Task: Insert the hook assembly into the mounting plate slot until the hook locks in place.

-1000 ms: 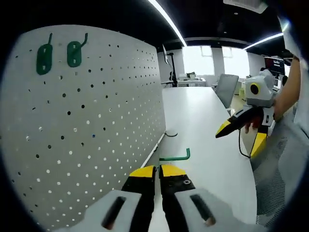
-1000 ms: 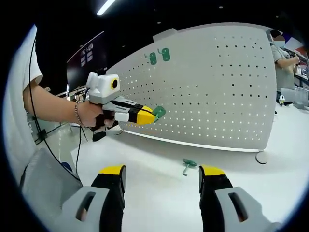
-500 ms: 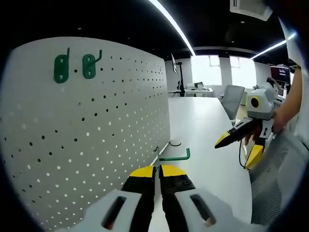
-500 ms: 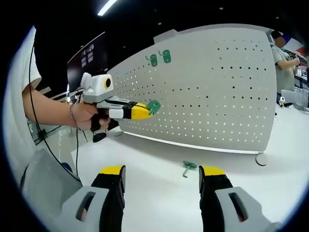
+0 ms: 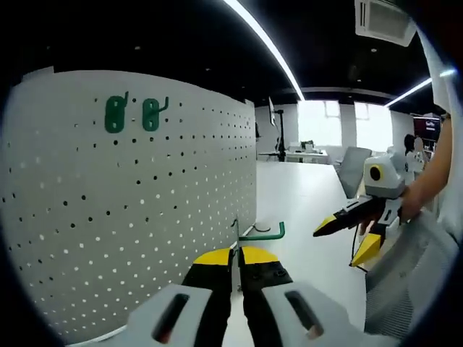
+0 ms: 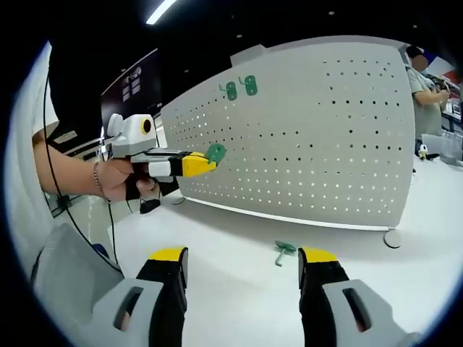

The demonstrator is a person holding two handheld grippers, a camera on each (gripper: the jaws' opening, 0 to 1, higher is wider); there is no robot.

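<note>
Pinching a small green plastic hook (image 5: 262, 233), light and stiff, by its flat base, the left hand-held gripper (image 5: 236, 258) faces the white perforated mounting plate (image 5: 137, 195); the right hand-held gripper (image 6: 242, 264) hangs spread over the bench (image 6: 239, 289).

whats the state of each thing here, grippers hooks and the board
left gripper: shut on a green hook, raised in front of the pegboard
held green hook: clamped between the jaws, not yet in the board
right gripper: open, holding nothing
pegboard: upright on the table
two mounted green hooks: hanging side by side near the board's top
loose green hook: lying on the table
</note>
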